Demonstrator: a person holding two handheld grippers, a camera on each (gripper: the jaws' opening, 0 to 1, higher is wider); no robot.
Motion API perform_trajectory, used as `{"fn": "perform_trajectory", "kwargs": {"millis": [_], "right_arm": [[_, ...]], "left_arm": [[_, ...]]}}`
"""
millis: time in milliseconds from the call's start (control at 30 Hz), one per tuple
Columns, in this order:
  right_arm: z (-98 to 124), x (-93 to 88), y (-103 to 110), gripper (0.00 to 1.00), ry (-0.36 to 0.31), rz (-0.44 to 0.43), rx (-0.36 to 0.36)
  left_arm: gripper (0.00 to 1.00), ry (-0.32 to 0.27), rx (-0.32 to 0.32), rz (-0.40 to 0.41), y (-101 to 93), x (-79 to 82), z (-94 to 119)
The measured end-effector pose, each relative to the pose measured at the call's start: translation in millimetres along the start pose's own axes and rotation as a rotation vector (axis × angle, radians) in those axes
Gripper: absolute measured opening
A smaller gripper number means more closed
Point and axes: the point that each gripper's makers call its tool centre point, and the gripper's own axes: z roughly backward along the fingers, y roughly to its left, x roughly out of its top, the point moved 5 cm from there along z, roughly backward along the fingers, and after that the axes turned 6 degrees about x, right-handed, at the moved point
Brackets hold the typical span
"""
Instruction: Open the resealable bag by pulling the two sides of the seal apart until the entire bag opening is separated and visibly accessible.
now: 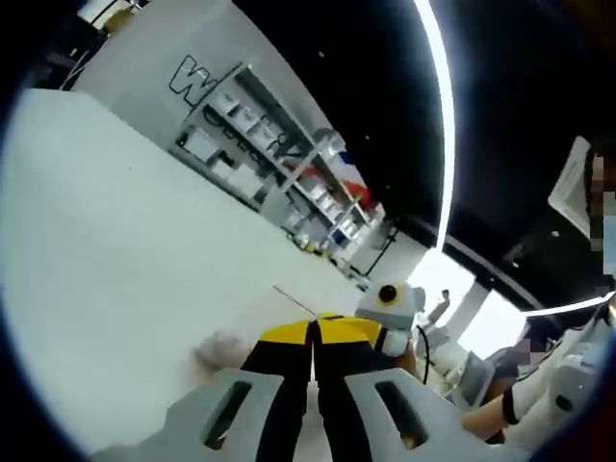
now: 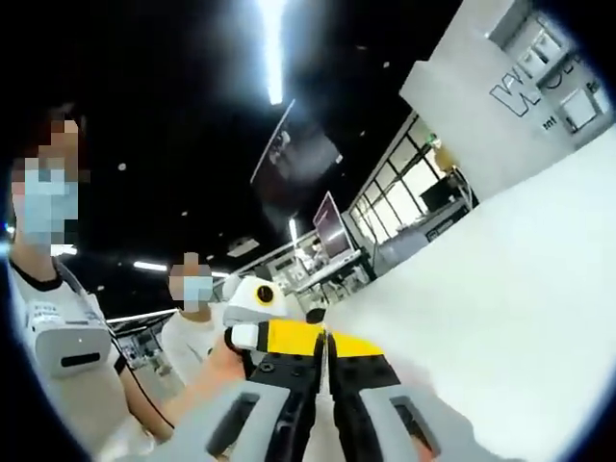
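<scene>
Closest to the lens in the left gripper view, the left gripper (image 1: 315, 332) rises from the bottom edge on two grey arms with black, yellow-tipped jaws. Those jaws stand pressed together, with just a thin dark seam between them. A fine reddish line runs up and left from the tips, and a faint, blurred patch that may be the clear bag (image 1: 219, 350) lies on the white table (image 1: 115, 250) just to the left of the jaws; I cannot tell whether the tips pinch the bag's edge. Just right of the jaw tips sits the other gripper's white housing, and lower right a person's hand (image 1: 481, 416) reaches in. Beyond the table stand white shelves (image 1: 289, 164) against a wall with large lettering, under a dark ceiling crossed by a bright light strip (image 1: 441, 115).

From the right gripper view, the right gripper (image 2: 325, 345) likewise shows its yellow-tipped jaws closed against each other, with nothing clearly visible between them. Its tips meet the left gripper's white housing, which a hand (image 2: 226, 358) holds just to the left. White table (image 2: 520, 289) spreads to the right. Two people (image 2: 58, 337) in white shirts stand at the left, beneath a dark ceiling and a hanging screen (image 2: 298, 154).
</scene>
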Motion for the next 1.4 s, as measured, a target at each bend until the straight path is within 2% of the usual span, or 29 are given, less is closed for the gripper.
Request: {"fn": "perform_trajectory", "kwargs": {"millis": [467, 533, 600, 667, 867, 1400], "right_arm": [[0, 0.0, -6, 0.0, 0.03, 0.015, -0.008], [0, -0.4, -6, 0.0, 0.036, 0.017, -0.024], [1, -0.1, -9, 0.0, 0.046, 0.048, -0.074], [0, -2.5, -8, 0.0, 0.067, 0.071, -0.085], [2, -5.6, -11, 0.0, 0.069, 0.069, -0.118], [3, -6.3, -10, 0.0, 0.071, 0.067, -0.135]], "left_arm": [[0.0, 0.029, -0.024, 0.0, -0.5, -1.4, 0], [0.0, 0.037, -0.018, 0.006, 1.1, -1.9, 0], [0.0, 0.05, -0.004, 0.01, 2.2, -4.1, -1], [0.0, 0.07, 0.015, 0.02, 4.5, -7.2, -1], [0.0, 0.1, 0.029, 0.041, 7.0, -10.0, -2], [0.0, 0.116, 0.039, 0.037, 6.3, -14.4, -1]]}}
